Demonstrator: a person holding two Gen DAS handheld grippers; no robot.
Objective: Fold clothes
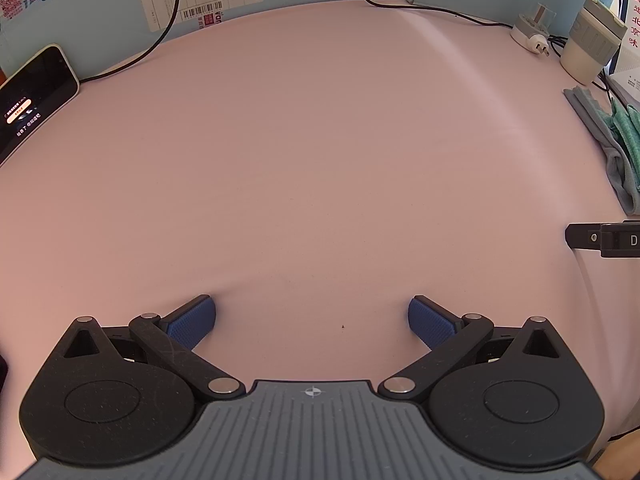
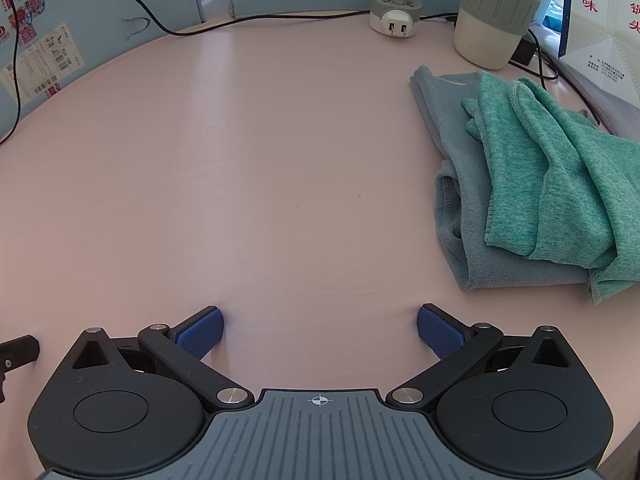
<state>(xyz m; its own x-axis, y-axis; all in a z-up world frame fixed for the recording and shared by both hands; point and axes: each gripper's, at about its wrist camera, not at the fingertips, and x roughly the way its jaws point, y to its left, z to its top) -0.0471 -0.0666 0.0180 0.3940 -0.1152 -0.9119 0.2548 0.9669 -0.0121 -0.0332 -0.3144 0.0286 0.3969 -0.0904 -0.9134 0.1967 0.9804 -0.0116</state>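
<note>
Right gripper [image 2: 319, 330] spread; cup [image 2: 496, 16] behind green cloth [image 2: 560, 168].

Teal garment [image 2: 560, 168], grey garment [image 2: 452, 128], pink table [image 2: 280, 140]

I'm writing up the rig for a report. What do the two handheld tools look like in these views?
Both look alike. The left tool and right tool each have two fingers with blue textured pads, black linkage arms with silver pivot pins, two rounded black housings, and a grey ribbed centre plate bearing a small crosshair mark. No cables, hands or sleeves show.
</note>
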